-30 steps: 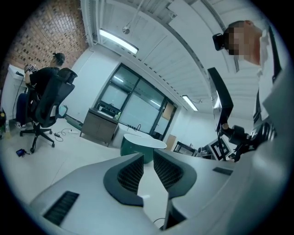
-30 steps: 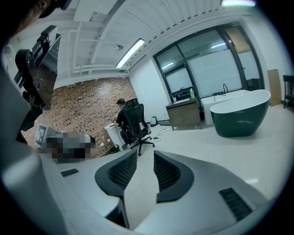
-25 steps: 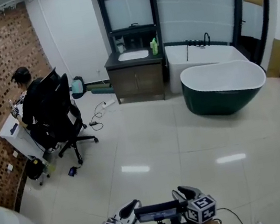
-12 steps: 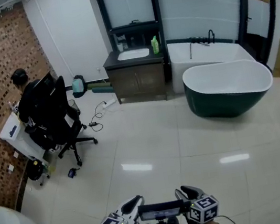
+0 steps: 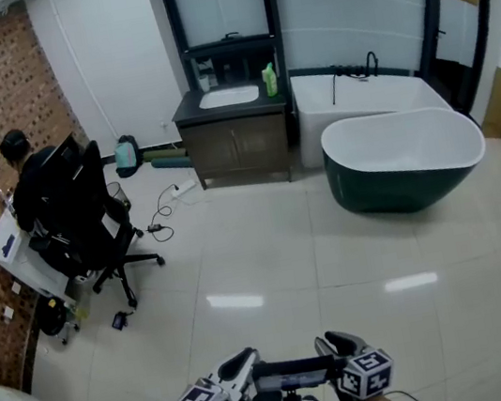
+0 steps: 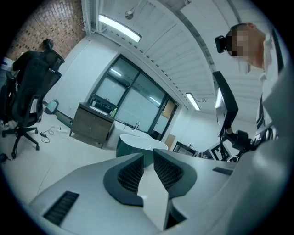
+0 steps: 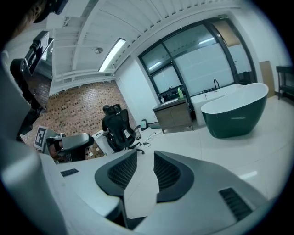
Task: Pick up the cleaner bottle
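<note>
With the left hand-held gripper (image 5: 242,360) and right hand-held gripper (image 5: 331,341) open and empty, a rushed reach could topple the green cleaner bottle (image 5: 269,80) at twelve o'clock.

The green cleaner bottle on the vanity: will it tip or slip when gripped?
The green cleaner bottle stands upright on the vanity and looks taller than wide, so a high push may tip it. It is probably plastic, so likely light and slightly squeezable. Too far to judge slipperiness.
</note>
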### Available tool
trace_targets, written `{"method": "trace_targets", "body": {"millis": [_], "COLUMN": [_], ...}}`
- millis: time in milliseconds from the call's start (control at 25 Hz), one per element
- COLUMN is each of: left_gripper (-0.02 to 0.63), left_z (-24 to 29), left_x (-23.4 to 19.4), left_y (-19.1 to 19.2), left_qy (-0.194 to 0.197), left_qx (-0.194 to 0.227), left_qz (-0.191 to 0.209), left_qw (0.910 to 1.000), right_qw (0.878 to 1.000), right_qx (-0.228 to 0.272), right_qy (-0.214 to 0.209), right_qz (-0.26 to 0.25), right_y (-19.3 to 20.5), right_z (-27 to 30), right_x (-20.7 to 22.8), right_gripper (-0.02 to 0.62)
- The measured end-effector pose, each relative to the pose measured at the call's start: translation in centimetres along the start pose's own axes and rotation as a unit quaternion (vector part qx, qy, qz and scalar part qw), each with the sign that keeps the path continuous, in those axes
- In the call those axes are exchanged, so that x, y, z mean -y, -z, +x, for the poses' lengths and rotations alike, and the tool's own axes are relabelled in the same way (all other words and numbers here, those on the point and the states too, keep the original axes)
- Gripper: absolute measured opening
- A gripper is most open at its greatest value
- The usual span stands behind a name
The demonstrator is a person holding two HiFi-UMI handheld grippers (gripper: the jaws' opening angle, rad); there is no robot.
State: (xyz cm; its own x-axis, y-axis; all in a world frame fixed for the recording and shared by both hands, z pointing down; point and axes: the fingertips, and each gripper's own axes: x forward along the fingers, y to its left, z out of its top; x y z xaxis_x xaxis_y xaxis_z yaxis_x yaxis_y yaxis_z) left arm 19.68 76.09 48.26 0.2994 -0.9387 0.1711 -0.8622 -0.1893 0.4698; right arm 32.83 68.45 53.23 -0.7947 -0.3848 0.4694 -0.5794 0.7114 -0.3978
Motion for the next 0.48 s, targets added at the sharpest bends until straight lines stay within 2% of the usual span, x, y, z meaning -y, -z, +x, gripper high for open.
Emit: {"method": "trace_targets", "body": {"millis": [480], "left_gripper": [0.066], "left_z": [4.0], "left_x": [-11.7], "left_y": [-9.6], "left_qy": [0.032], "left_qx": [0.012], "left_qz": [0.033], "left_qw": [0.9989], "right_qw": [0.999], "right_qx": [0.025], "right_qy": [0.037], "right_qz": [0.004], "right_y": [-8.1], "right_z": [10.5], "right_x": [-1.1], "right_gripper": [0.107]}}
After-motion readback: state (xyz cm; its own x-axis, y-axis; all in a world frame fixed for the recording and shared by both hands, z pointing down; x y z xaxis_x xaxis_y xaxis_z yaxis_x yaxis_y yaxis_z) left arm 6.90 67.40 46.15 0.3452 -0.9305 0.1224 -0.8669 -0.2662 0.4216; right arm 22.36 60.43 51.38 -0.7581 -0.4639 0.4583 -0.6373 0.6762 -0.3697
